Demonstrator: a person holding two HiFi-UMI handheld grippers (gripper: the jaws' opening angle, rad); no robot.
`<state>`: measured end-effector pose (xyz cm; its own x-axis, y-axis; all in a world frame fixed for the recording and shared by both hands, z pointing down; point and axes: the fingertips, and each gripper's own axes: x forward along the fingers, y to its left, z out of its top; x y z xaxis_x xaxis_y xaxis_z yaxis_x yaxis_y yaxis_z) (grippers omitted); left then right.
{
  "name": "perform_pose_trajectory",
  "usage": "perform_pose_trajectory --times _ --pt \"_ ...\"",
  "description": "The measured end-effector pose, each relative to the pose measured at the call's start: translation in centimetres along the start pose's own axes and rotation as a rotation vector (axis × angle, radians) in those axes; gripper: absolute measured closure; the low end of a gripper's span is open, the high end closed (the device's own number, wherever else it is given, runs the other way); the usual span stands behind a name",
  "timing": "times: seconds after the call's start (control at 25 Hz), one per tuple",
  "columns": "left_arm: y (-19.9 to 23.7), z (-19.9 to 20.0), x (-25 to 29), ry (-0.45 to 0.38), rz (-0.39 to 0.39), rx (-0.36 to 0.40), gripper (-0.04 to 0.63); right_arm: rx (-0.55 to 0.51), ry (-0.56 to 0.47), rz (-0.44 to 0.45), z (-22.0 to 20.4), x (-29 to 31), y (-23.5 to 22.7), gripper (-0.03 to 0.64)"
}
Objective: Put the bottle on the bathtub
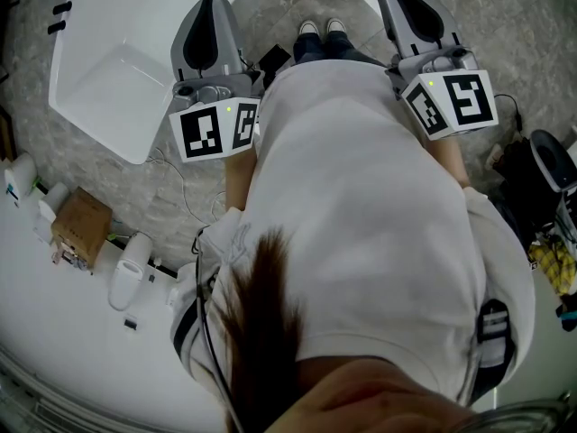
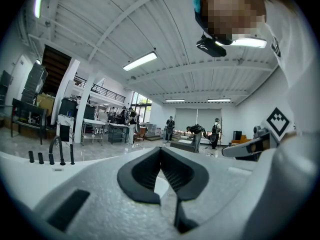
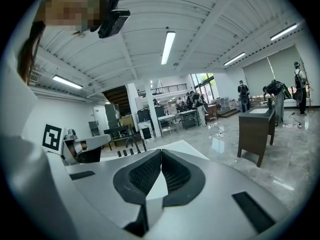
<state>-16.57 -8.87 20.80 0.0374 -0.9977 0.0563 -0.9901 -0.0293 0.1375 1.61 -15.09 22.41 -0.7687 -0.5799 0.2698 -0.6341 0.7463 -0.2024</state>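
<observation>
Left tool (image 2: 160,151) jaws pressed together, gripping nothing. Right tool (image 3: 161,154) same, empty. White bathtub (image 1: 108,70) near left tool.

Pale grey shells with black ribbed pads (image 2: 182,176) on the left hand-held gripper (image 2: 160,151) and right hand-held gripper (image 3: 160,154). Black square markers on each white marker cube (image 1: 215,130). Glossy white rectangular bathtub (image 1: 99,70). Grey-veined polished stone floor (image 1: 108,179). Brown cardboard box (image 1: 81,225). Dark brown wooden cabinet (image 3: 255,126). Plain white shirt (image 1: 361,224).
</observation>
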Motion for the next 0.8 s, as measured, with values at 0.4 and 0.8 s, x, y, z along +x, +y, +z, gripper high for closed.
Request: perform_pose_trajectory --times 0.4,0.8 --pt "0.00 -0.04 0.01 0.002 0.004 -0.003 0.581 -0.027 0.007 0.022 0.13 0.17 0.53 0.604" --pt "0.11 -0.24 0.01 0.004 0.007 -0.002 0.581 -0.030 0.006 0.013 0.07 0.08 0.41 0.604"
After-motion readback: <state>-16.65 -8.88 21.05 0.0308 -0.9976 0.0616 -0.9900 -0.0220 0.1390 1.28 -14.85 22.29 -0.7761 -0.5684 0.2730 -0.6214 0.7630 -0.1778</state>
